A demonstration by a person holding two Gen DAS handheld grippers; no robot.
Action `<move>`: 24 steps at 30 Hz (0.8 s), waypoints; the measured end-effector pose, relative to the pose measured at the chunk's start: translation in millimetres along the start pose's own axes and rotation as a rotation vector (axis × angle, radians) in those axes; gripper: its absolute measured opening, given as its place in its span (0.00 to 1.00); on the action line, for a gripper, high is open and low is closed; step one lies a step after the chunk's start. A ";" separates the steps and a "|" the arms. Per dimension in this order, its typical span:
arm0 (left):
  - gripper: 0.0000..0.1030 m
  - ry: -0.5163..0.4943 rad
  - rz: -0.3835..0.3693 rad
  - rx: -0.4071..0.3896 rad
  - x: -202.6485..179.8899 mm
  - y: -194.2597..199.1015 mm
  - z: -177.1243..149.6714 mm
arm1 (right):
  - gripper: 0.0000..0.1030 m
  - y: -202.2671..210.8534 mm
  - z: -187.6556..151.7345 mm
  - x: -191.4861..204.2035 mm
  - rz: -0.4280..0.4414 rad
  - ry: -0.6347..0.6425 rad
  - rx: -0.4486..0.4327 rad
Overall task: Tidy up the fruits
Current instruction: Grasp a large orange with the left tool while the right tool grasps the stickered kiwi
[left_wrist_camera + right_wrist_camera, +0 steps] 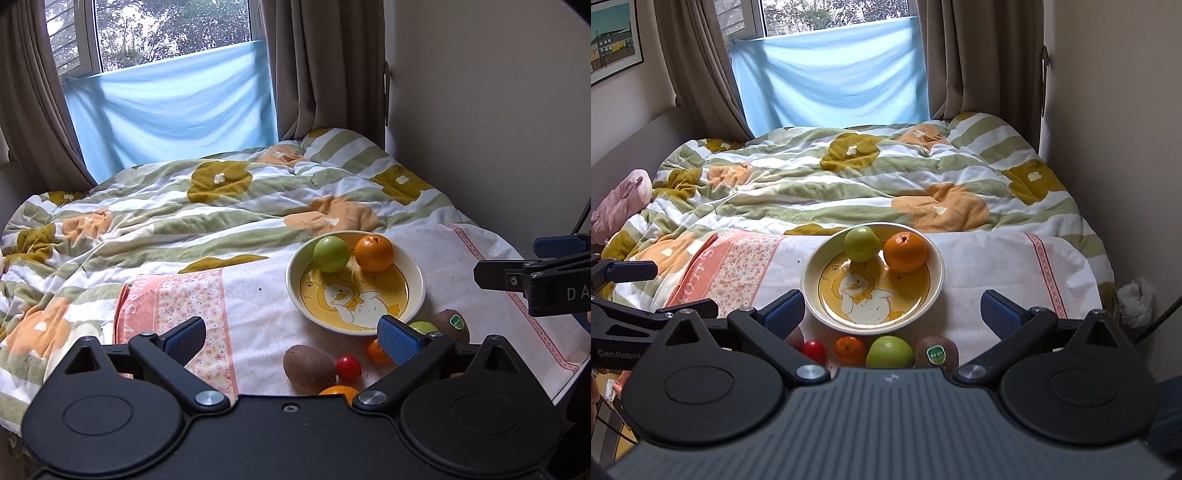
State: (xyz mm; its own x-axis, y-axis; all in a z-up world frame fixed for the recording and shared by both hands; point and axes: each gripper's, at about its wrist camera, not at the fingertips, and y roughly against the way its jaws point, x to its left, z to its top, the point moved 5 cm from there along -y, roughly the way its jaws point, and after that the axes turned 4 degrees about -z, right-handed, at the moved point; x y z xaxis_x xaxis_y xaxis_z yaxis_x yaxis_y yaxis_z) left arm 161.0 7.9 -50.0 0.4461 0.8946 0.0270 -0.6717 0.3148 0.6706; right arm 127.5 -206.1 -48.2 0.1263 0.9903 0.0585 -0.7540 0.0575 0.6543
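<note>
A yellow duck plate (295,266) (936,275) sits on a white towel on the bed. It holds a green apple (331,254) (861,243) and an orange (373,252) (906,251). In front of the plate lie a kiwi (309,368), a red tomato (348,368) (814,350), a small orange (376,350) (850,350), a green apple (423,327) (890,351), a stickered kiwi (452,325) (936,352) and another orange (338,391). My left gripper (291,338) is open and empty above the loose fruit. My right gripper (892,314) is open and empty, near the plate's front rim.
The towel (258,295) (990,266) covers the near end of the bed; a flowered quilt (221,206) (849,177) lies behind. A wall stands to the right, curtains and window at the back. A pink plush (620,203) lies at the left.
</note>
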 end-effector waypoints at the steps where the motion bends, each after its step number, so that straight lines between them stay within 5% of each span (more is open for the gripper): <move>1: 0.98 0.004 0.000 0.005 -1.8 0.7 -4.8 | 1.00 0.4 -5.2 -1.2 0.002 -0.002 0.007; 10: 0.97 0.053 0.003 0.096 -30.0 -22.5 -44.6 | 1.00 -24.8 -36.4 -32.1 0.037 0.001 0.083; 24: 0.84 0.213 0.156 0.205 -43.6 -83.4 -79.7 | 1.00 -102.6 -51.5 -65.7 0.157 0.082 0.185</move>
State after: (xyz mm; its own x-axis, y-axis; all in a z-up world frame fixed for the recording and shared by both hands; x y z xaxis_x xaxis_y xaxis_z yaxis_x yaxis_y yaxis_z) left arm 150.4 -32.1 -166.1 0.1998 0.9798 -0.0001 -0.5797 0.1182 0.8062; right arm 163.4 -270.5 -158.0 -0.0415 0.9926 0.1140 -0.6285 -0.1146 0.7693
